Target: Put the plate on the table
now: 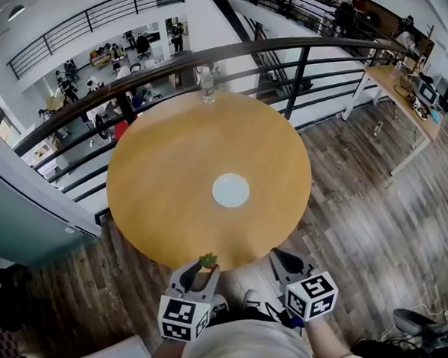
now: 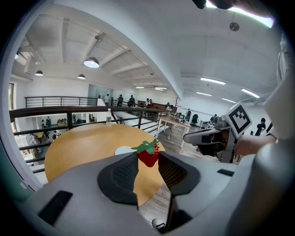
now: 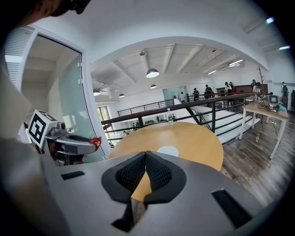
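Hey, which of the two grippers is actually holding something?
The left gripper: a red strawberry with green leaves is pinched between its jaws. The right gripper has its jaws closed together with nothing between them.

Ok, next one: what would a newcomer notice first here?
The round yellow wooden table fills the head view, with a small round white plate near its middle and a clear plastic bottle at its far edge. At the near edge, the left hand-held gripper pinches a red strawberry with green leaves; the right hand-held gripper is shut and empty.
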A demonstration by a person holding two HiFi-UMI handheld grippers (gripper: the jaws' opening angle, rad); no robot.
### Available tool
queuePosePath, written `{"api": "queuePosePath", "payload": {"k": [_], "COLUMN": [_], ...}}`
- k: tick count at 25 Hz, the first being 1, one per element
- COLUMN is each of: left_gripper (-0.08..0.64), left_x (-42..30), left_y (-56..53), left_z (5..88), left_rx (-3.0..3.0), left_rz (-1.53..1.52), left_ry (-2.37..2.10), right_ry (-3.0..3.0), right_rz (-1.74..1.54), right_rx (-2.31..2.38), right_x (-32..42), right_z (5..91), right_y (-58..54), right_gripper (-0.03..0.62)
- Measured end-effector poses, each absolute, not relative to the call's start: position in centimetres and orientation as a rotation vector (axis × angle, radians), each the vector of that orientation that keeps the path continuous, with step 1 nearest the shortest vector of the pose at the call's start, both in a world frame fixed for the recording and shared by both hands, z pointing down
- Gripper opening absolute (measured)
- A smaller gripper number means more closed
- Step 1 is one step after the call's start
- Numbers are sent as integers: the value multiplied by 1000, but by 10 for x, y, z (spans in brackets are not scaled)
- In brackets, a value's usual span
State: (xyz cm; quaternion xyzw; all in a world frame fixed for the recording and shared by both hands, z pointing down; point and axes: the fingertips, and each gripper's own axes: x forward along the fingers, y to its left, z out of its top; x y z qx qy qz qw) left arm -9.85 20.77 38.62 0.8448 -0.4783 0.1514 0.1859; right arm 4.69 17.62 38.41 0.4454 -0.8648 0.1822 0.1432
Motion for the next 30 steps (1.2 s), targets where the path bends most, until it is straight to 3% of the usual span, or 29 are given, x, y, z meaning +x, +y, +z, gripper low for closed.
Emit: {"api": "queuePosePath", "payload": {"k": [10, 30], "left_gripper": [150, 150], "left_x": [-123, -85], "left_y": [204, 115], "left_z": [393, 395], "left_rx": [2428, 2418], "left_rz": [432, 450], "left_ry": [-1275, -1276], "right_ry": [-2455, -2466], "right_rz": [534, 572], "right_rx": [1375, 1388], "right_x": [26, 67], "right_z": [386, 394], "right_y": [182, 93], "right_gripper": [25, 25]}}
